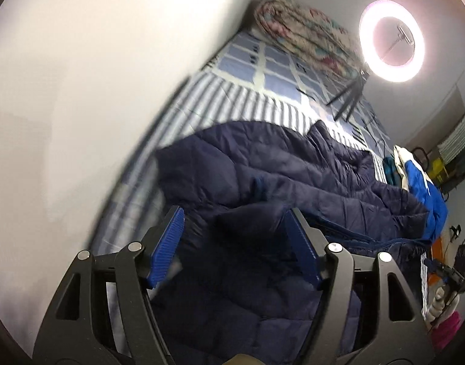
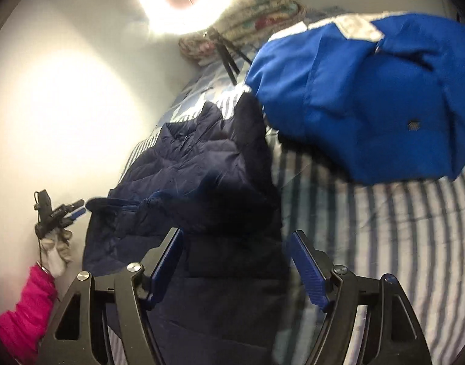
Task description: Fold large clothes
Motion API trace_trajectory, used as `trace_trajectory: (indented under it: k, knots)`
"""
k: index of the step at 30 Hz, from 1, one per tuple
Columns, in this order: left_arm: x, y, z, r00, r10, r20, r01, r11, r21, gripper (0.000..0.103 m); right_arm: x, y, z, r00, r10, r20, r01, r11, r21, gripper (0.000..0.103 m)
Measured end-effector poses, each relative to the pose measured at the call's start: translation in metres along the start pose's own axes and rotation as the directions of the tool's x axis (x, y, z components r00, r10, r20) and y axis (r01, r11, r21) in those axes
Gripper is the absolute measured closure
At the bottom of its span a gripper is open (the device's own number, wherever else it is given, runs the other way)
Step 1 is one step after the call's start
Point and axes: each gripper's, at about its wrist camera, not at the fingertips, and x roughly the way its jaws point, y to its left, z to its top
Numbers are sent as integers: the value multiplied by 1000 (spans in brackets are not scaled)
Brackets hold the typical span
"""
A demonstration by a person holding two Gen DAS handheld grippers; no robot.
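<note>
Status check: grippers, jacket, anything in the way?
Left gripper and right gripper open, empty. Navy puffer jacket part-folded on bed. Blue jacket lies alongside.

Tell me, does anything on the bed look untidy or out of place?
Yes. The bright blue jacket lies crumpled in a heap on the striped sheet, beside the dark puffer jacket, which lies rumpled, not folded flat.

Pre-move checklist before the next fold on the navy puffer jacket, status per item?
1. Left claw open, nothing pinched: ok.
2. Right claw open, nothing pinched: ok.
3. Navy puffer jacket lying on the striped bedsheet: ok.
4. Jacket flat and smoothed: not ok, folds bunched in front of both claws.
5. Bright blue jacket clear of the navy one: cannot tell, they look close or overlapping.
6. Ring light tripod clear of the jacket: ok.
</note>
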Motion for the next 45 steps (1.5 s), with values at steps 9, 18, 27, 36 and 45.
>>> trace_trajectory:
  k: [9,18,27,36,45]
  knots:
    - [52,-1,-20,987,81,-137,-66,991,114,32,33,-7,-3,993,-110,-53,108,994,-28,28]
    - [58,-14,-34,978,170,-121,-142,967,210,81,39,14,-7,990,-126,-59,118,985,-128,85]
    - [35,-23,-33,985,168,-46,-152,956,252,98,22,56,-17,968,-249,38,248,918,-310,100]
    - [4,-27,-18,986,160,36,-164,949,268,100,3,89,-7,943,-289,167,332,859,-389,101]
    - [3,-10,27,998,59,28,-63,979,192,103,21,87,14,940,-311,141,342,852,-397,101]
